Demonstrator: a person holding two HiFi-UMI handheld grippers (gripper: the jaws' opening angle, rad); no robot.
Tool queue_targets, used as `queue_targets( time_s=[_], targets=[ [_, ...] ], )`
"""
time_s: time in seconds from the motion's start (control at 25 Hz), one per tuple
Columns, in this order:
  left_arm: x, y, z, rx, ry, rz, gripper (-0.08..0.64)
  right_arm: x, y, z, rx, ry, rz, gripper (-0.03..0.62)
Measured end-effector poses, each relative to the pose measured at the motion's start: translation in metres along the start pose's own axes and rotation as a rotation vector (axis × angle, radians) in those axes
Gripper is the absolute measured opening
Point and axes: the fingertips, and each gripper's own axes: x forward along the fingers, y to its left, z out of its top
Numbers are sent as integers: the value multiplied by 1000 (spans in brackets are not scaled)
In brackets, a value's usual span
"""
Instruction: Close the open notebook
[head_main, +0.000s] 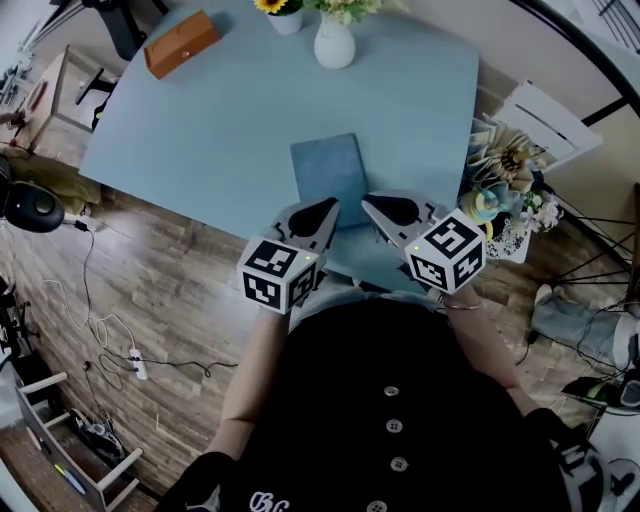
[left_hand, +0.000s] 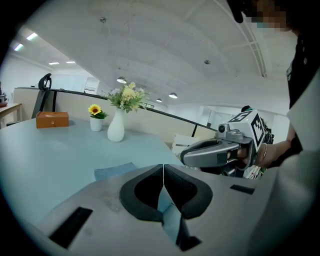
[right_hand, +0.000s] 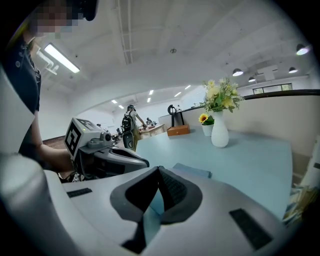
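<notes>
The blue-grey notebook (head_main: 330, 178) lies flat and closed on the pale blue table (head_main: 200, 130), near its front edge. Just below it in the head view my left gripper (head_main: 322, 208) and right gripper (head_main: 372, 206) hover side by side, both pointing at the notebook's near end. Each has its jaws shut with nothing between them. In the left gripper view the notebook (left_hand: 115, 171) shows beyond my shut left gripper (left_hand: 163, 169), with the right gripper (left_hand: 212, 152) to the right. The right gripper view has the notebook (right_hand: 192, 171) past my right gripper (right_hand: 159, 170) and the left gripper (right_hand: 117, 157) on the left.
A white vase of flowers (head_main: 334, 45) and a small sunflower pot (head_main: 285, 18) stand at the table's far edge, an orange-brown box (head_main: 180, 43) at the far left corner. A bunch of flowers (head_main: 505, 190) sits off the table's right side. Wooden floor with cables lies to the left.
</notes>
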Motion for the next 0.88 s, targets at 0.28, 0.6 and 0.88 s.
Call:
queue_targets(
  time_s=[0.28, 0.6, 0.88],
  targets=[
    [6, 0, -4, 12, 29, 32, 17, -2, -1, -1, -4, -6, -16, 5],
    [7, -6, -9, 6, 47, 5, 17, 2, 5, -5, 4, 1, -8, 5],
    [8, -9, -12, 0, 55, -3, 17, 3, 5, -8, 1, 13, -4, 5]
  ],
)
